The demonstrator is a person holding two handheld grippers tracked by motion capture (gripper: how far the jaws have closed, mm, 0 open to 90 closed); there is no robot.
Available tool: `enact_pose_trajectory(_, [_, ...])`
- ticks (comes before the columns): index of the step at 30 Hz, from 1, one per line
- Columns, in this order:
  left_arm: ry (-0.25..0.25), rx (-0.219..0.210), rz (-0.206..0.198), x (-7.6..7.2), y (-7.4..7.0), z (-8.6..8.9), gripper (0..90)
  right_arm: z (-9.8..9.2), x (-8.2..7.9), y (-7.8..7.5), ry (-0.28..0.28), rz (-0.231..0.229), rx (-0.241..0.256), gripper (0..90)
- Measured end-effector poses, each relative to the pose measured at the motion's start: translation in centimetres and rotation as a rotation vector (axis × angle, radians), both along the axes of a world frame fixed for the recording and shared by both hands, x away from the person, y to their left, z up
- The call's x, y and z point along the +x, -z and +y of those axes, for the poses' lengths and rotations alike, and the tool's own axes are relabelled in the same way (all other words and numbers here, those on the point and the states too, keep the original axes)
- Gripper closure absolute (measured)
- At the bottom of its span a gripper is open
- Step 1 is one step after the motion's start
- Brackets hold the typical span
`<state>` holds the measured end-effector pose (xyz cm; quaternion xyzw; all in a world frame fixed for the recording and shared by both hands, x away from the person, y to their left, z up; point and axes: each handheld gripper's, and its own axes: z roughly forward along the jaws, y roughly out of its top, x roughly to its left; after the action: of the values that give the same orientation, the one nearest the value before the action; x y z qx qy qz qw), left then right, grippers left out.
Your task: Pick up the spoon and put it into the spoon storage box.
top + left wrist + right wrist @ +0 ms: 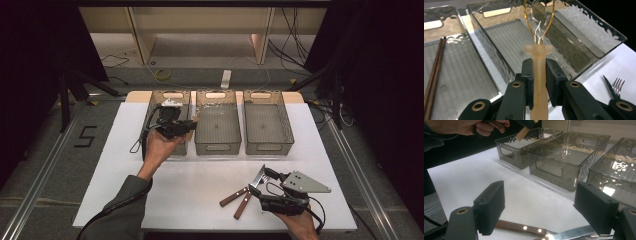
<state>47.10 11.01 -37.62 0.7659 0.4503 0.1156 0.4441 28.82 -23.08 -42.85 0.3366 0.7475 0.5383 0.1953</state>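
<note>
My left gripper (pixel 539 68) is shut on the tan handle of a whisk (pixel 538 53) with amber wire loops. In the high view the left gripper (pixel 176 126) hovers over the edge shared by the left bin (pixel 153 102) and the middle bin (pixel 217 145). The whisk head hangs above an empty bin (pixel 574 57); brown chopsticks (pixel 434 75) lie in the bin beside it. My right gripper (pixel 261 184) is open low over the table's front right. Its fingers (pixel 490 207) straddle a wood-handled knife (pixel 521 227), which lies by a wood-handled fork (pixel 242 206).
Three clear grey bins stand in a row at the back of the white table (pixel 125 165); the right bin (pixel 268 147) looks empty. The fork tines and knife tip (pixel 615 85) lie on the table near the bins. A hand (pixel 461 126) holds the left gripper up high.
</note>
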Motion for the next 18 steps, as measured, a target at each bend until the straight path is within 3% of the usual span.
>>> enact_pose_trajectory(6, [0.005, 0.012, -0.013, 0.9, -0.1, -1.3, 77.2, 0.0, 0.0, 0.0, 0.000, -0.001, -0.002, 24.9])
enact_pose_trajectory(10, [0.008, -0.033, -0.005, 1.6, -0.1, -2.0, 77.1, 0.0, 0.0, 0.0, -0.003, -0.004, -0.003, 24.9])
enact_pose_trajectory(18, [0.008, -0.028, 0.001, 2.6, 0.4, -3.3, 77.0, 0.0, 0.0, 0.0, -0.003, -0.003, 0.000, 24.9])
